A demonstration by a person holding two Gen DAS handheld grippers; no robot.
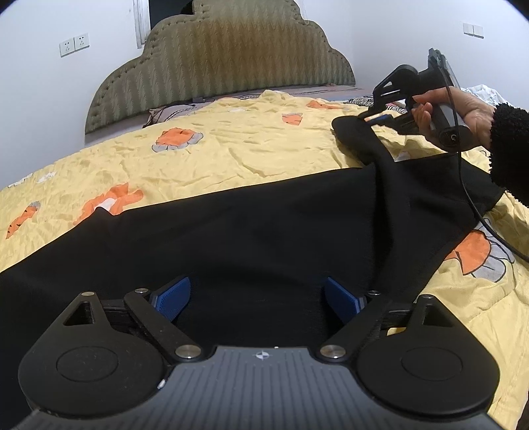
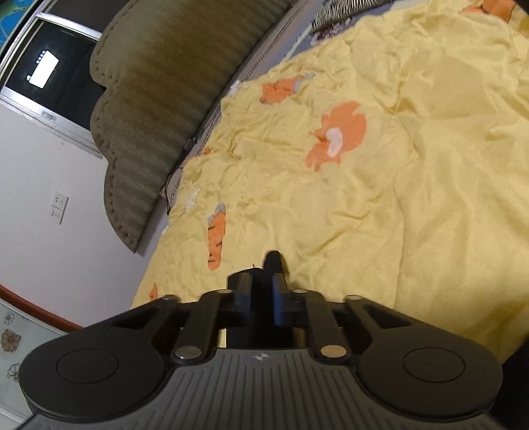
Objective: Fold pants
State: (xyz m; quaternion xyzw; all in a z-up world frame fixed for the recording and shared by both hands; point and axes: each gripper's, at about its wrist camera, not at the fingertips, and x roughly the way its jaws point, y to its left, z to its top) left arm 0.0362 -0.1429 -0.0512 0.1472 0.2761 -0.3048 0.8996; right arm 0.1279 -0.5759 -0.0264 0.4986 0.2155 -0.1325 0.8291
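On the bed's yellow quilt (image 1: 231, 145), your black pants (image 1: 264, 231) are lying spread; your left hand-held gripper (image 1: 256, 297) is hovering wide open over them while your right hand-held gripper (image 2: 263, 284) is pinching a pant-leg end.

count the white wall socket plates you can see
2 white wall socket plates: side by side on the wall left of the padded olive headboard, one at, the other at. A separate switch plate sits far right.

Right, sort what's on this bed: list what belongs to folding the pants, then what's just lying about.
Belongs to the job:
black pants
left gripper, open above the pants
right gripper, shut on a pinch of pants
quilt, the folding surface

Just lying about:
zebra-striped cloth
headboard
wall sockets
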